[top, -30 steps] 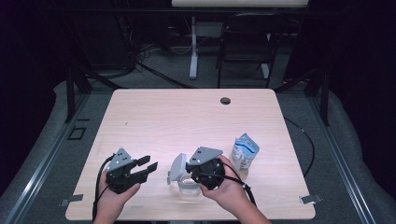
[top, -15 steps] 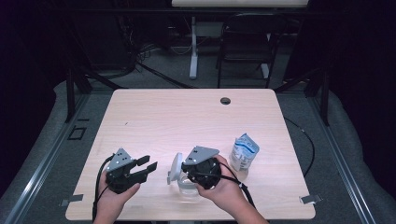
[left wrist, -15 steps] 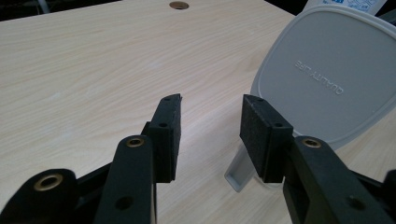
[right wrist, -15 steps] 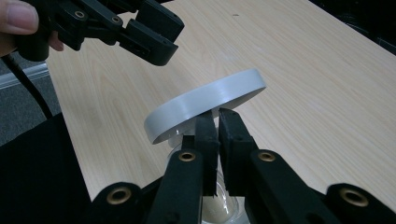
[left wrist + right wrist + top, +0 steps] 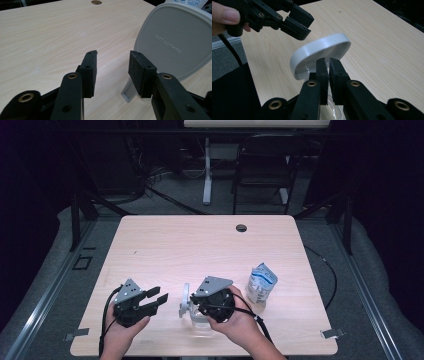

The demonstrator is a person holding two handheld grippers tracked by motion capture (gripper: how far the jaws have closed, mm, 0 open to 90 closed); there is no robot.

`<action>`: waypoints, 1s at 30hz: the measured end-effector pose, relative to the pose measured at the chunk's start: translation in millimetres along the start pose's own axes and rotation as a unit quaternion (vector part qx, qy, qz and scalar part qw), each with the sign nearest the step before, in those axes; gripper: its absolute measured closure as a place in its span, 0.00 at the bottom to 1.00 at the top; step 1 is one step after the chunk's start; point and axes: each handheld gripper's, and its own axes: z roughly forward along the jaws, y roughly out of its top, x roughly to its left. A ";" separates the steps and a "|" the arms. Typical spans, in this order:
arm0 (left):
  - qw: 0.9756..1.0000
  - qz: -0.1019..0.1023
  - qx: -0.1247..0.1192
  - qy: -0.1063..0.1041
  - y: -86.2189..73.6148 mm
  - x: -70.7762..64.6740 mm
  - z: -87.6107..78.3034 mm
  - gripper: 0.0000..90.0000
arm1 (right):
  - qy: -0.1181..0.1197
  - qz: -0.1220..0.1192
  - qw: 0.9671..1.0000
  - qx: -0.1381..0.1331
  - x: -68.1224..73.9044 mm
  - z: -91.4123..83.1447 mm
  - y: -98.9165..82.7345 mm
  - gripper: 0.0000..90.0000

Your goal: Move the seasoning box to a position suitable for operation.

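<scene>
Clear container (image 5: 199, 316) (lid (image 5: 185, 299) up) in right claw (image 5: 327, 65)

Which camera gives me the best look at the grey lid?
The left gripper view: the grey lid faces that camera, its embossed lettering readable. The right gripper view shows its rim edge-on beyond the nearly closed jaws. In the high view it is a small, thin sliver.

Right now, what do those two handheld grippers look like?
Both the left gripper and the right gripper are black, each with two blocky jaws on arms with brass-coloured rivets. A grey three-cornered plate tops each, and a black cable trails back from each.
</scene>
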 end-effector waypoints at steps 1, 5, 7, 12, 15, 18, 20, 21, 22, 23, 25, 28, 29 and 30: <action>1.000 0.000 0.000 0.000 -0.1 0.1 0.0 0.65 | 0.000 -0.001 1.000 -0.001 0.4 0.1 0.1 0.96; 1.000 0.000 0.001 0.001 -0.2 0.8 -0.1 0.65 | -0.001 -0.002 1.000 -0.002 1.1 0.2 0.4 0.96; 1.000 0.001 0.001 0.001 -0.1 1.2 -0.5 0.65 | 0.000 -0.002 1.000 -0.002 1.3 0.7 0.2 0.96; 1.000 0.001 0.002 0.002 -0.3 1.5 -0.4 0.65 | -0.003 -0.006 1.000 0.001 1.4 0.5 -0.3 0.95; 1.000 -0.003 0.000 0.001 -0.9 1.9 -0.6 0.65 | -0.008 -0.005 1.000 0.001 1.2 0.3 -1.7 0.94; 1.000 -0.002 -0.001 0.002 -1.8 2.9 -0.9 0.65 | -0.010 -0.005 1.000 0.001 -0.1 -1.1 -4.9 0.92; 1.000 -0.006 0.000 0.003 -2.3 3.6 -1.4 0.65 | -0.011 -0.004 1.000 0.001 -1.1 -2.0 -7.2 0.90; 1.000 -0.007 0.000 0.003 -2.5 4.2 -1.7 0.65 | -0.011 -0.002 1.000 0.000 -1.8 -2.3 -8.5 0.89; 1.000 -0.006 0.002 0.002 -2.4 4.9 -2.3 0.65 | -0.012 -0.001 1.000 -0.001 -2.2 -3.0 -9.9 0.87; 1.000 -0.006 -0.001 0.003 -2.6 5.2 -2.2 0.65 | -0.010 0.001 1.000 -0.005 -2.9 -3.2 -11.2 0.85; 1.000 -0.009 -0.001 0.004 -3.3 5.5 -2.4 0.65 | -0.013 0.002 1.000 -0.013 -3.6 -4.4 -13.7 0.79; 1.000 -0.010 0.001 0.004 -5.1 7.3 -2.1 0.65 | -0.006 -0.003 1.000 -0.017 -5.2 -6.2 -17.4 0.69; 1.000 -0.010 0.001 0.005 -5.6 8.4 -2.3 0.65 | -0.008 -0.009 1.000 -0.017 -5.8 -6.9 -19.1 0.67; 1.000 -0.012 0.000 0.005 -6.0 9.1 -2.5 0.65 | -0.005 -0.016 0.999 -0.028 -6.4 -7.4 -21.3 0.66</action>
